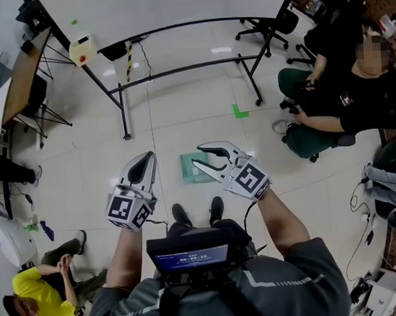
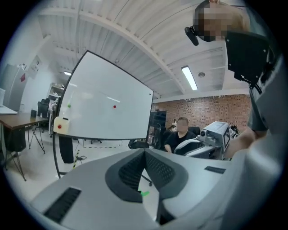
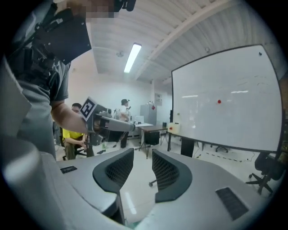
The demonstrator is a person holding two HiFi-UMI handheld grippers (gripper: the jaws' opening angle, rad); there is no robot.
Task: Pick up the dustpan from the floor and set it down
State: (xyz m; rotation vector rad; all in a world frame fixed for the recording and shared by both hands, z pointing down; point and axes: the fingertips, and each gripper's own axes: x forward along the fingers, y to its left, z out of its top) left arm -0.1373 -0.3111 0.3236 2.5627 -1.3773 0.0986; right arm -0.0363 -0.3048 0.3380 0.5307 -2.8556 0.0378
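On the floor, just ahead of the person's black shoes (image 1: pixel 181 214), the pale green see-through dustpan (image 1: pixel 191 174) lies flat on the white tiles (image 1: pixel 183 115). It is held by neither tool. Both are carried at about chest height above it, pointing out into the room. The left hand-held gripper (image 1: pixel 146 160) has its jaws closed together, the ribbed pads (image 2: pixel 135 170) meeting at the tips with nothing between them. The right hand-held gripper (image 1: pixel 196 154) stands partly open: its two dark pads (image 3: pixel 167 173) are apart, and only bare floor and room show in the gap. In the head view its lower jaw overlaps the dustpan's right edge, though the tool is well above the tiles. A large whiteboard (image 1: pixel 165 8) on a black tube frame stands beyond the dustpan, and a small green tape mark (image 1: pixel 240 111) is stuck to the floor near the frame's right leg. A person in black (image 1: pixel 340 102) sits at the right, and another in a yellow shirt (image 1: pixel 40 295) sits at the lower left.
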